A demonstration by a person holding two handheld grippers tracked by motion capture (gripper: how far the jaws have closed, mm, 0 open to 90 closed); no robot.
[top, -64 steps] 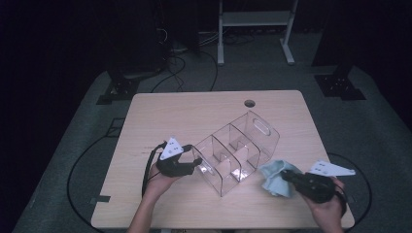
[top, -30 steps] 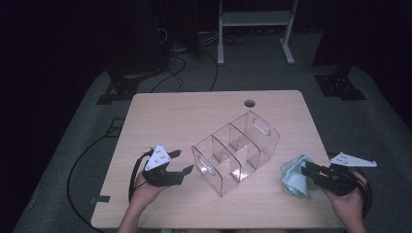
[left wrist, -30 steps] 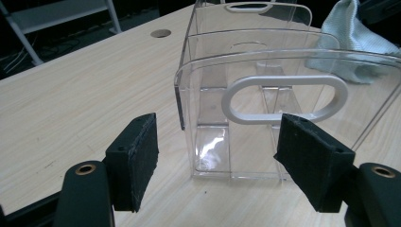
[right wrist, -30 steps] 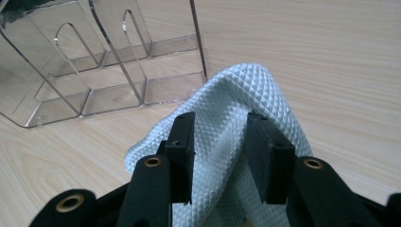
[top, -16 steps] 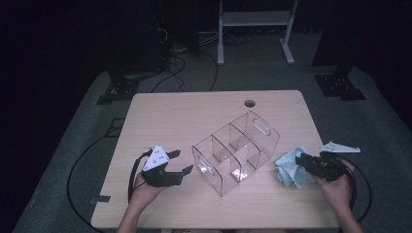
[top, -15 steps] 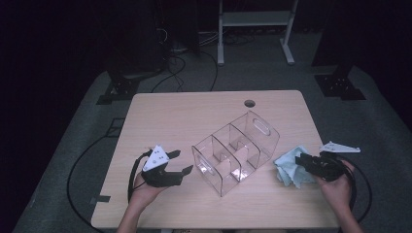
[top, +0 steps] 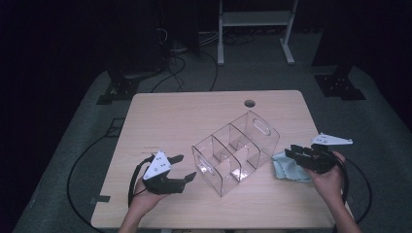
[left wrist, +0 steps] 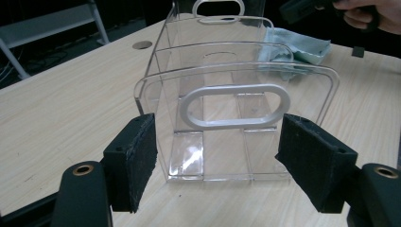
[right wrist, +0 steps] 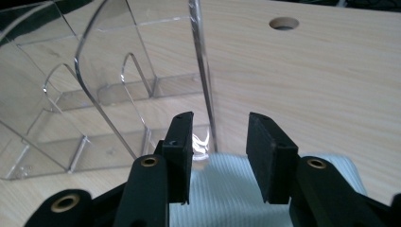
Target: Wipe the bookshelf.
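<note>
A clear acrylic organizer (top: 233, 145) with three compartments and handle cut-outs lies diagonally mid-table. My left gripper (top: 188, 166) is open just off its near end. In the left gripper view the gripper (left wrist: 217, 120) faces the handle end (left wrist: 236, 66), apart from it, with nothing between the pads. A pale blue cloth (top: 286, 170) lies by the organizer's right side. My right gripper (top: 290, 149) hovers over the cloth's far edge. Its jaws (right wrist: 220, 118) have just been opening; they are bare, above the cloth (right wrist: 213, 189), and aimed at the organizer's wall (right wrist: 94, 94).
The wooden table (top: 170, 121) has a round cable hole (top: 249, 103) near its far edge. Cables trail over the grey floor around it, and a white stand is at the back. The cloth (left wrist: 302, 47) and the other hand appear beyond the organizer in the left gripper view.
The right hand has moved left and away from the table's right edge, toward the organizer and over the cloth. The left gripper drew back from the organizer about two seconds ago and has stayed put since.
</note>
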